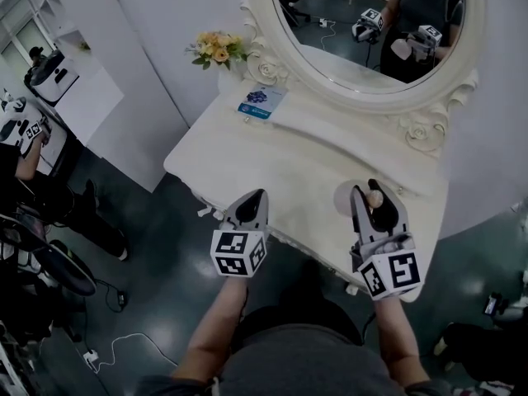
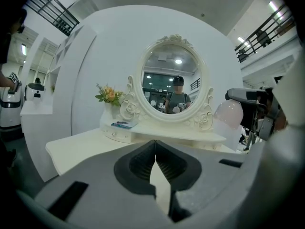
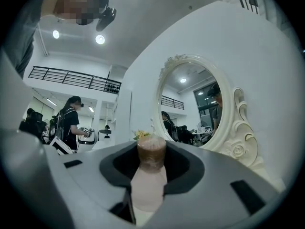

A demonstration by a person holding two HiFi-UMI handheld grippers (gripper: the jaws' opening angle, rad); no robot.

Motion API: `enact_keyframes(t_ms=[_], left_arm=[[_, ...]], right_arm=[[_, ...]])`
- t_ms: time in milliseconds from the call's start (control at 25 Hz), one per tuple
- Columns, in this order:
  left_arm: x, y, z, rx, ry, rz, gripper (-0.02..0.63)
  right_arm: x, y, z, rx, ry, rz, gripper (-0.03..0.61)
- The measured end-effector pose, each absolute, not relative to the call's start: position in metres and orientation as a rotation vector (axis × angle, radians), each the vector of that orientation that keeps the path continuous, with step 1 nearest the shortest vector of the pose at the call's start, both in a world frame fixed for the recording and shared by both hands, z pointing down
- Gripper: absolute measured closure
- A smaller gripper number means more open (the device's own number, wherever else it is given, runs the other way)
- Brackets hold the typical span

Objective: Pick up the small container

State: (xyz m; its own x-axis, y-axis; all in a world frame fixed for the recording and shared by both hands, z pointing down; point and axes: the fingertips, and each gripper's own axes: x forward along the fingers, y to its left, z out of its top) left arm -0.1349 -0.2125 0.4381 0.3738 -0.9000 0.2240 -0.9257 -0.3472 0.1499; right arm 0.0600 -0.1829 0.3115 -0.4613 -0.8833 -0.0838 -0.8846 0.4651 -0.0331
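The small container is a pale pink bottle with a brown cap. It stands upright between the jaws of my right gripper, which is shut on it. In the head view the right gripper holds the container over the right front part of the white vanity table. From the left gripper view the container shows at the right, above the tabletop. My left gripper hovers over the table's front edge. Its jaws are shut with nothing between them.
An oval mirror in an ornate white frame rises at the back of the table. A vase of flowers and a blue card stand on the raised shelf at back left. A round mark lies beside the right gripper. People and equipment stand at far left.
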Motion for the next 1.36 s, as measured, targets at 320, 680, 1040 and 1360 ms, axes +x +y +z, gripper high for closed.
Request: enact_keyframes(t_ms=[320,680,1040,1360], left_arm=[[-0.139,-0.209,0.437,2.391,-1.622,0.145,0.607],[-0.140,-0.207,0.436,2.391,-1.626,0.141,0.607],[-0.147,-0.208,0.437,2.377,-1.637,0.139,0.607],[-0.150,-0.210,0.437,2.373,-1.640,0.140,0.607]], right_arm=[[0.052,-0.173,0.304,-1.549,2.612,0.059,0.445],[0.049,-0.173,0.305,-1.554,2.621,0.068,0.445],[0.044,-0.178,0.307,-1.551,2.623,0.053,0.445],[0.040,-0.182,0.307,-1.543,2.628,0.040,0.445]])
